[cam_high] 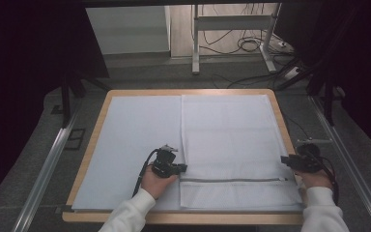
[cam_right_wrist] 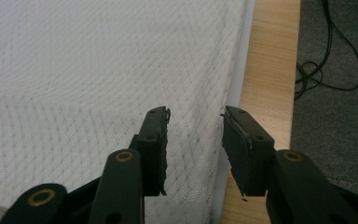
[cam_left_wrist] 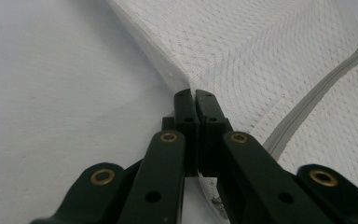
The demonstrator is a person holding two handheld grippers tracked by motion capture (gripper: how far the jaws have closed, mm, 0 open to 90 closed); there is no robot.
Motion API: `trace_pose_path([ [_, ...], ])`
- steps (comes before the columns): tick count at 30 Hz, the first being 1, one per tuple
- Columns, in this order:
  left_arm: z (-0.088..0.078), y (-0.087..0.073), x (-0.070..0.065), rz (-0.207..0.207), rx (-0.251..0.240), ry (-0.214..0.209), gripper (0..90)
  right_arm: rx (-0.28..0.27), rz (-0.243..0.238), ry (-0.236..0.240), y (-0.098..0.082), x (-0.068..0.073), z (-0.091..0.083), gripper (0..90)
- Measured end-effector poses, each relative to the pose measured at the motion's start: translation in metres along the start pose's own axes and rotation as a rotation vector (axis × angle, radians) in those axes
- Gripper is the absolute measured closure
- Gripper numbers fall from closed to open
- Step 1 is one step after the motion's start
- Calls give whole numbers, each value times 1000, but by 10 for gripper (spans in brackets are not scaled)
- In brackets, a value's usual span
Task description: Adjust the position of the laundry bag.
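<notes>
My left gripper (cam_left_wrist: 195, 100) has its fingers (cam_left_wrist: 182, 109) clenched tight on the folded left edge of the white mesh bag (cam_left_wrist: 270, 60); in the left gripper view the fabric bunches into a ridge right at their tips and runs away from them. Just to the right of those fingers the bag's grey zipper (cam_left_wrist: 307, 105) slants off across the mesh. To their left lies the plain white sheet (cam_left_wrist: 51, 93), flat and smooth.

My right gripper (cam_right_wrist: 196, 121) has its fingers (cam_right_wrist: 154, 140) released, with a clear gap between them. They straddle the right edge of the mesh bag (cam_right_wrist: 98, 70): one finger sits over the mesh, the other over the bare wooden rim of the surface (cam_right_wrist: 270, 56). I cannot tell whether either pad touches the cloth. Beyond the outer finger is grey floor (cam_right_wrist: 335, 107) with black cables (cam_right_wrist: 328, 56).

From the high view, the left gripper (cam_high: 179, 167) sits at the bag's left edge and the right gripper (cam_high: 286, 159) at its right edge, both just beyond the zipper (cam_high: 234, 180). The mesh bag (cam_high: 229, 135) spreads flat between and ahead of the two grippers, covering the right half of the sheet (cam_high: 135, 135) on the surface (cam_high: 92, 140).
</notes>
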State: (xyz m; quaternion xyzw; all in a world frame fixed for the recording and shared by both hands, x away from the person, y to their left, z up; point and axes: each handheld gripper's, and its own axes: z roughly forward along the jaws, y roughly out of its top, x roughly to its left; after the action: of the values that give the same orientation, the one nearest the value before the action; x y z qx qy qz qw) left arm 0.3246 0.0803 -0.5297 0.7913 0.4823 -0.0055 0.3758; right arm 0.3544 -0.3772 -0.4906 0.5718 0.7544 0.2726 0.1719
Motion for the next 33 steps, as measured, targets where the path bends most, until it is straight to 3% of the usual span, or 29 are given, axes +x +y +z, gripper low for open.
trace_pose_path([
  [12, 0, 0, -1, -1, -3, -4, 891, 48, -1, -17, -2, -2, 6, 676],
  [21, 0, 1, -1, -1, -2, -8, 892, 58, -22, -37, -2, 1, 7, 832],
  [33, -1, 1, -1, -1, -6, -13, 894, 56, -19, -27, -2, 0, 7, 869],
])
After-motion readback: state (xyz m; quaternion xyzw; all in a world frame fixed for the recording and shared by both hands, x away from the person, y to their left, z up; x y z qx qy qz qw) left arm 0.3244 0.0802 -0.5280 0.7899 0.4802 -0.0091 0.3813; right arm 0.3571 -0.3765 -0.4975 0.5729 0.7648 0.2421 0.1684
